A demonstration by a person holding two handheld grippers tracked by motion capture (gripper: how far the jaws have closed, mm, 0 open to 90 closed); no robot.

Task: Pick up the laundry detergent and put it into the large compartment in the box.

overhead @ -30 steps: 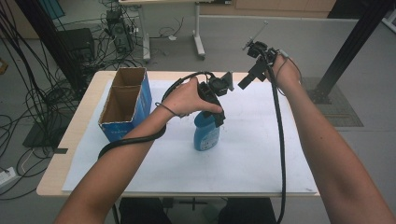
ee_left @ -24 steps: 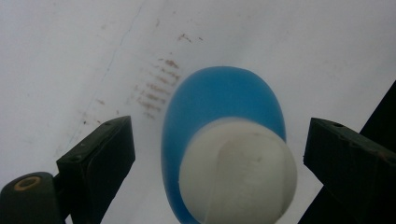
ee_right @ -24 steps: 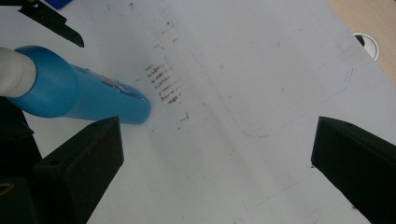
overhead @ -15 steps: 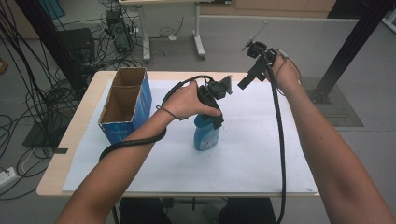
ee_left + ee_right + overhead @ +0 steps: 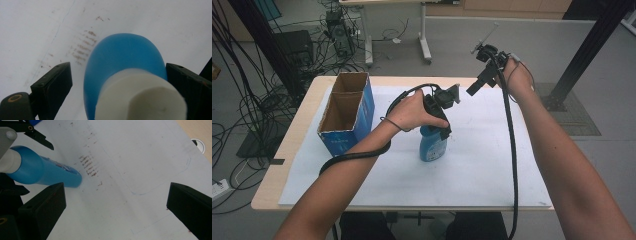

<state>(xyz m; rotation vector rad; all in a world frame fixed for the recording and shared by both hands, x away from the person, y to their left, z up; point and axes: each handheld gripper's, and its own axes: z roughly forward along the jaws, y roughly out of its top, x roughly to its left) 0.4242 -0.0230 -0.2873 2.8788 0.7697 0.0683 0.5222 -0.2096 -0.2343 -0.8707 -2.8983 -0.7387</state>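
- Bottle [image 5: 433,146] stands upright mid-bench [image 5: 302,150], right of the box [image 5: 346,114].
- Left gripper [image 5: 117,82] straddles its top; jaws released, a gap at one side.
- Right gripper [image 5: 115,207] hangs above the bench, jaws wide, empty.

No lettering can be read anywhere. The blue bottle [image 5: 432,145] carries a label with print on its side, seen also in the right gripper view [image 5: 63,167], but it is too small and blurred to make out. The blue cardboard box [image 5: 343,142] has pale markings low on its front face, and these too stay unreadable.
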